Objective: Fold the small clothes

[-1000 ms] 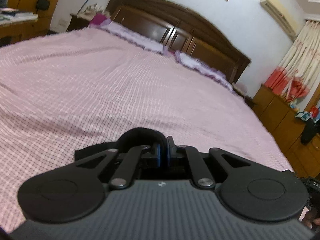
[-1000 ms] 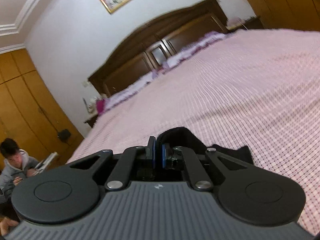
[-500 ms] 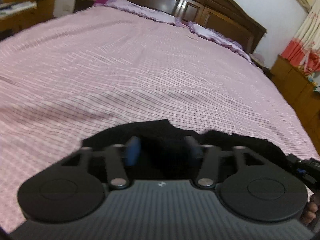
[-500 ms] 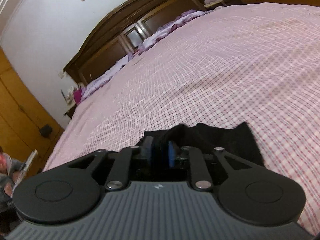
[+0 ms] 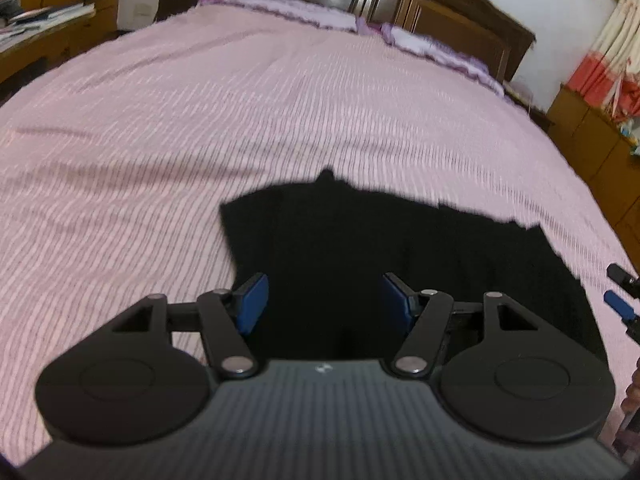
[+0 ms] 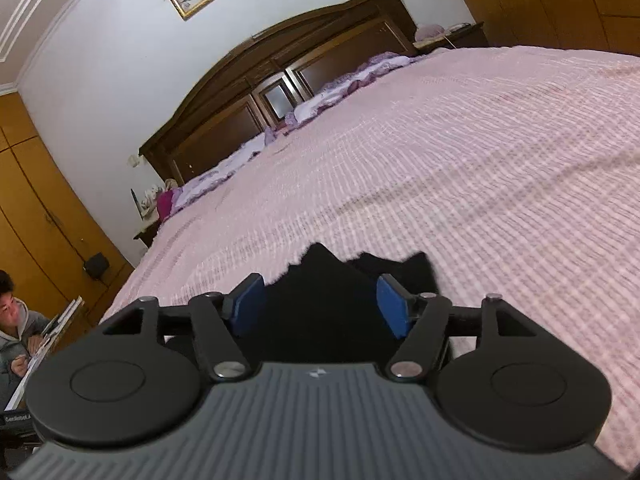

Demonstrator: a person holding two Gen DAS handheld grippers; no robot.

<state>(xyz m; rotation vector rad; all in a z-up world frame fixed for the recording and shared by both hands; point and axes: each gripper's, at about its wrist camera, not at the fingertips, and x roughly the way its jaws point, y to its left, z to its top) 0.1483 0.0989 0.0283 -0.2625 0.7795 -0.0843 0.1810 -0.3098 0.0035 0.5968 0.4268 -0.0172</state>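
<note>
A small black garment [image 5: 400, 248] lies flat on the pink checked bedspread [image 5: 240, 120], near the foot of the bed. My left gripper [image 5: 324, 300] hovers over its left part, open, blue pads apart with nothing between them. In the right wrist view the same black garment [image 6: 324, 304] shows between the fingers of my right gripper [image 6: 320, 304], which is also open and holds nothing. The right gripper's fingertips [image 5: 620, 304] peek in at the right edge of the left wrist view, beside the garment's right end.
A dark wooden headboard [image 6: 280, 88] and purple pillows [image 5: 304, 12] stand at the far end. Wooden cabinets [image 5: 592, 148] line the right side, wardrobes [image 6: 36, 208] the left. A person [image 6: 16, 320] sits at a desk by the bed's left side.
Both grippers were shut on the black garment, held up off the bed. They lowered it onto the bedspread, opened and let go; it now lies flat.
</note>
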